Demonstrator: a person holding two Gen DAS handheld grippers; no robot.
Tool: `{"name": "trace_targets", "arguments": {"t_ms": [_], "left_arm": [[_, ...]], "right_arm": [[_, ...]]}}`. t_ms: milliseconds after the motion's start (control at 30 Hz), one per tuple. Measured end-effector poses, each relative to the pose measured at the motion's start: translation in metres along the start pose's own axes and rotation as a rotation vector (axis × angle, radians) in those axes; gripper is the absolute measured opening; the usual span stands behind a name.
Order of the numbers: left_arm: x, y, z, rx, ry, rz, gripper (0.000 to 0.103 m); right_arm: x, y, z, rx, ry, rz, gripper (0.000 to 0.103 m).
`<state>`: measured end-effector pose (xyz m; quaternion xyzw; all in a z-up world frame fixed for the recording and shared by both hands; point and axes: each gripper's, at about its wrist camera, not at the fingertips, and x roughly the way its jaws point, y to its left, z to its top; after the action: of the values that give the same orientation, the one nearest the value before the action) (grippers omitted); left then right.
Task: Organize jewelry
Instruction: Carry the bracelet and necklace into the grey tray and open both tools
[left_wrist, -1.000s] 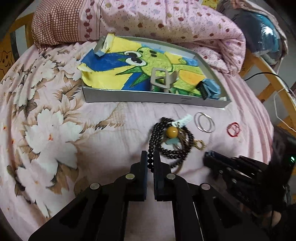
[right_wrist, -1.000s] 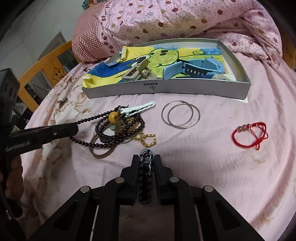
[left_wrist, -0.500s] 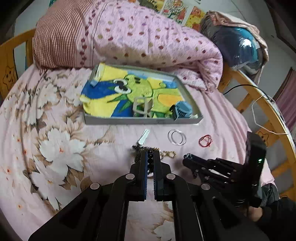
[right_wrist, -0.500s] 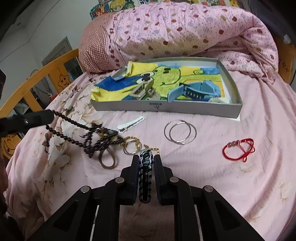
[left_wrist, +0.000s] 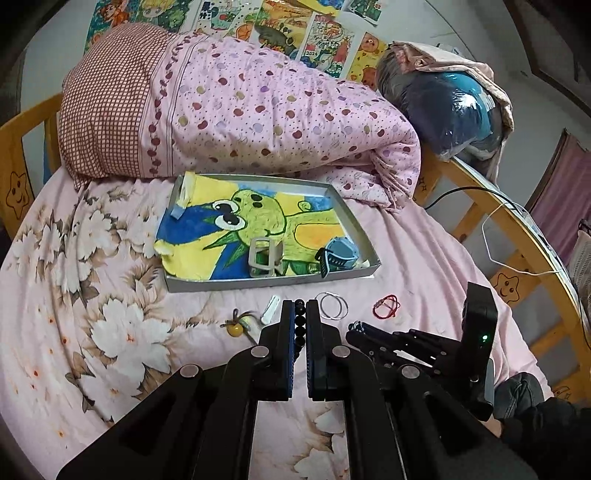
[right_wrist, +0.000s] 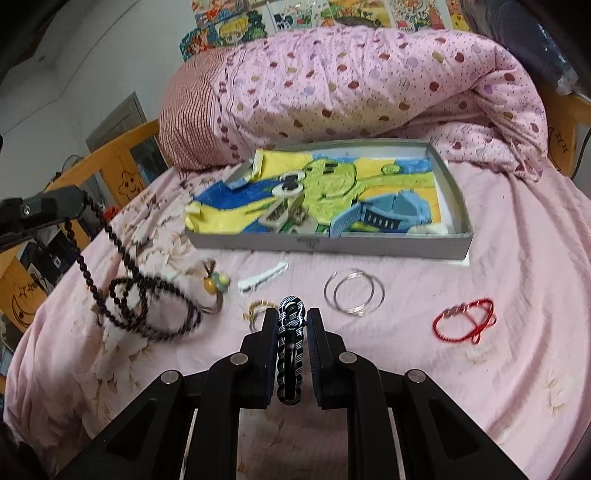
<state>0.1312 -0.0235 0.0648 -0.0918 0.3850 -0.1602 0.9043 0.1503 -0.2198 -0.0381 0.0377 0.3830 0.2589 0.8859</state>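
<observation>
Now left gripper (left_wrist: 300, 314) jaws clench dark bead strand (right_wrist: 110, 266), seemingly hanging vertically; right gripper (right_wrist: 291, 321) grips striped bracelet (right_wrist: 291, 354).

Tray (right_wrist: 332, 247) lies on the bed (right_wrist: 517, 295), before the quilt (right_wrist: 369, 92); hoops (right_wrist: 354, 291) and cord bracelet (right_wrist: 465, 325) lie before the tray.

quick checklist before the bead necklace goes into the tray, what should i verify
1. Left gripper shut on the dark bead necklace: ok.
2. Necklace free of other pieces: cannot tell, its blurred lower loops hang near the yellow bead charm.
3. Bare space in the tray: ok, the left and middle of the drawing are open.
4. Right gripper shut on the black-and-white woven bracelet: ok.
5. Grippers apart: ok.
6. Silver hoops, red cord bracelet still on the bed: not ok.
</observation>
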Motion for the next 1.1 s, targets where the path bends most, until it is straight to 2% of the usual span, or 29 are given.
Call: {"name": "trace_targets", "arguments": {"t_ms": [267,467,700,867,967,1000,1100], "left_arm": [[0.0,-0.008,0.025,0.024,-0.059,-0.008,0.003],[0.013,-0.015,0.051,0.034,-0.093,-0.02,0.003],[0.051,-0.014,0.079,-0.003,-0.088,-0.051,0.003],[0.074,-0.023,0.093,-0.004,-0.12,-0.07,0.003],[0.098,-0.026,0.093,-0.017,-0.101,-0.072,0.003],[0.105,-0.026,0.092,-0.037,-0.118,-0.056,0.003],[0.131,-0.024,0.085,-0.055,-0.073,-0.048,0.003]], "right_arm": [[-0.01,-0.017,0.019,0.023,-0.091,-0.028,0.015],[-0.007,-0.046,0.042,0.038,-0.151,-0.106,0.015],[0.01,-0.088,0.058,0.123,-0.158,-0.119,0.015],[0.018,-0.097,0.062,0.131,-0.155,-0.1,0.015],[0.022,-0.1,0.064,0.13,-0.151,-0.092,0.015],[0.024,-0.102,0.064,0.13,-0.148,-0.09,0.015],[0.029,-0.108,0.065,0.141,-0.135,-0.085,0.015]]}}
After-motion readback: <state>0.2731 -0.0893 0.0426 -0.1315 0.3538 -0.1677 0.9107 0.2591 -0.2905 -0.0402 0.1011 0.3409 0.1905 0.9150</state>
